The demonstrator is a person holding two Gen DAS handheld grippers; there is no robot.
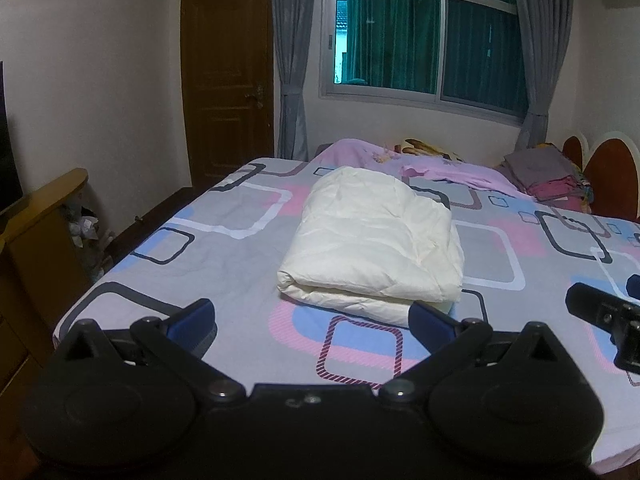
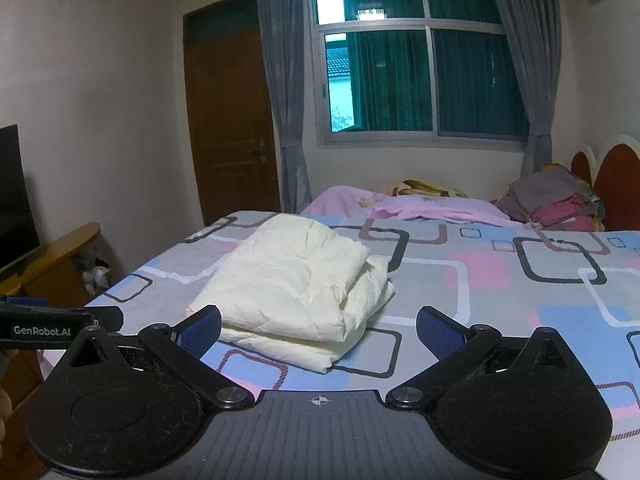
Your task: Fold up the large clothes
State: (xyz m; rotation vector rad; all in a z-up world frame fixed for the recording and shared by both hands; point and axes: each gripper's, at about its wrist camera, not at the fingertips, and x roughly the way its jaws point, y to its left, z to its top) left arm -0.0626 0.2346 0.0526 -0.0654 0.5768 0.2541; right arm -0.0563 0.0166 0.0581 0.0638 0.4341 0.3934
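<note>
A cream-white padded garment (image 1: 372, 240) lies folded into a thick bundle on the bed (image 1: 200, 240), its folded edge toward me. It also shows in the right wrist view (image 2: 296, 284). My left gripper (image 1: 312, 320) is open and empty, held just short of the bundle's near edge. My right gripper (image 2: 320, 326) is open and empty, with the bundle just ahead and to its left. The right gripper also shows at the right edge of the left wrist view (image 1: 608, 312). The left gripper's side shows at the left edge of the right wrist view (image 2: 48, 326).
The bed sheet (image 2: 500, 280) has a grey, pink and blue square pattern. A pink blanket (image 1: 432, 164) and a pile of folded clothes (image 1: 548, 176) lie at the far end by the headboard (image 1: 612, 172). A wooden cabinet (image 1: 36, 232) stands left of the bed.
</note>
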